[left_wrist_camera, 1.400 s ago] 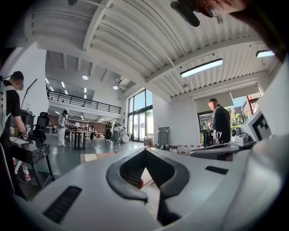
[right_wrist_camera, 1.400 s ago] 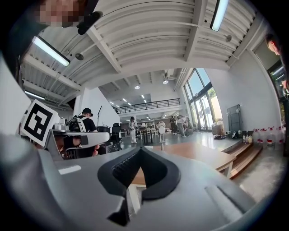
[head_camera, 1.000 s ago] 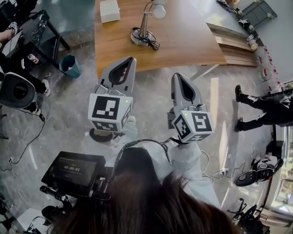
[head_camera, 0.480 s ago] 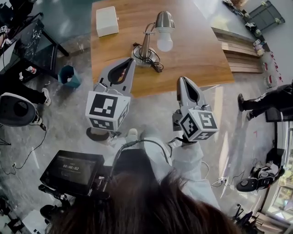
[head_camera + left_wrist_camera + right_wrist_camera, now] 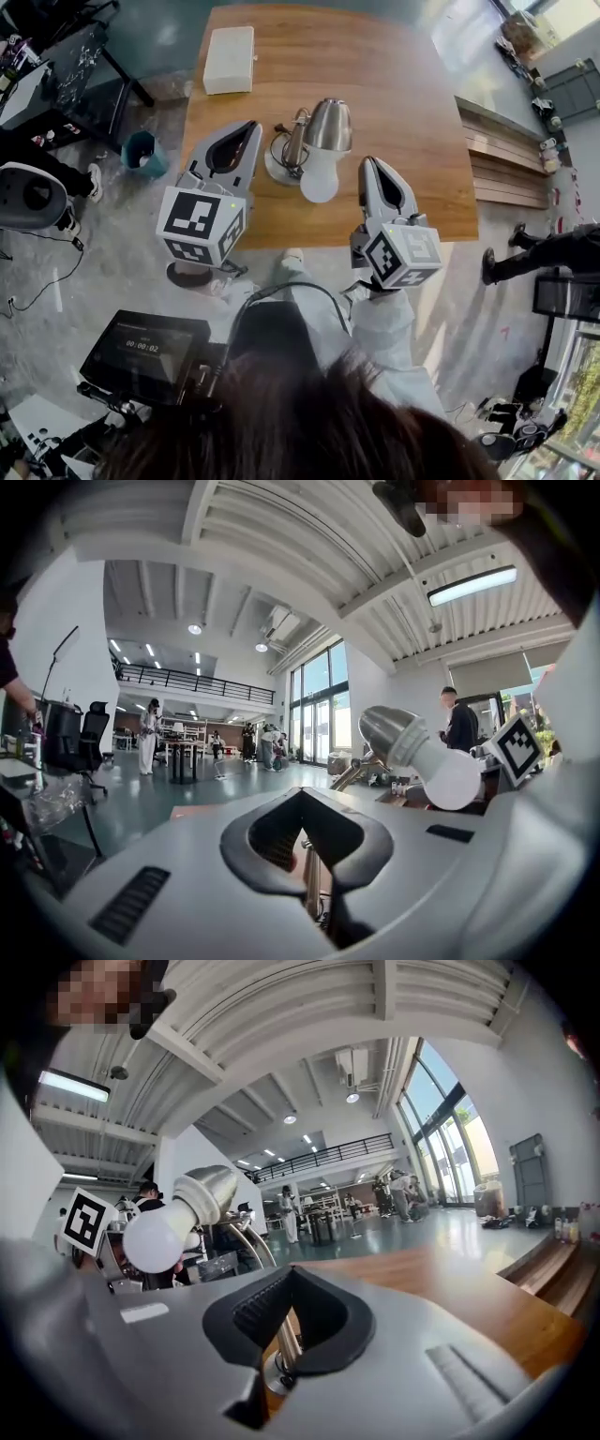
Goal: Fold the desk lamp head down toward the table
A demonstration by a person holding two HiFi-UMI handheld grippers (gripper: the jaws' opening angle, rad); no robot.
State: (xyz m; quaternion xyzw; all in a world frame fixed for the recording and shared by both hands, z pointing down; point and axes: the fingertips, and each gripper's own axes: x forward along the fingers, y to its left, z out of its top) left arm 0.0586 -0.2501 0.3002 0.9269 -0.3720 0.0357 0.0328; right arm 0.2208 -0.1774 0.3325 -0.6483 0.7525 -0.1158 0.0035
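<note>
The desk lamp [image 5: 326, 127] on the wooden table [image 5: 412, 103] is flanked by left gripper [image 5: 247, 127] and right gripper [image 5: 368, 162], both jaw pairs pressed together, nothing clamped.

Desk lamp [image 5: 330, 127] stands on the table [image 5: 412, 103], between left gripper [image 5: 247, 126] and right gripper [image 5: 368, 162]. Box [image 5: 230, 59] lies at the table's far-left corner.
</note>
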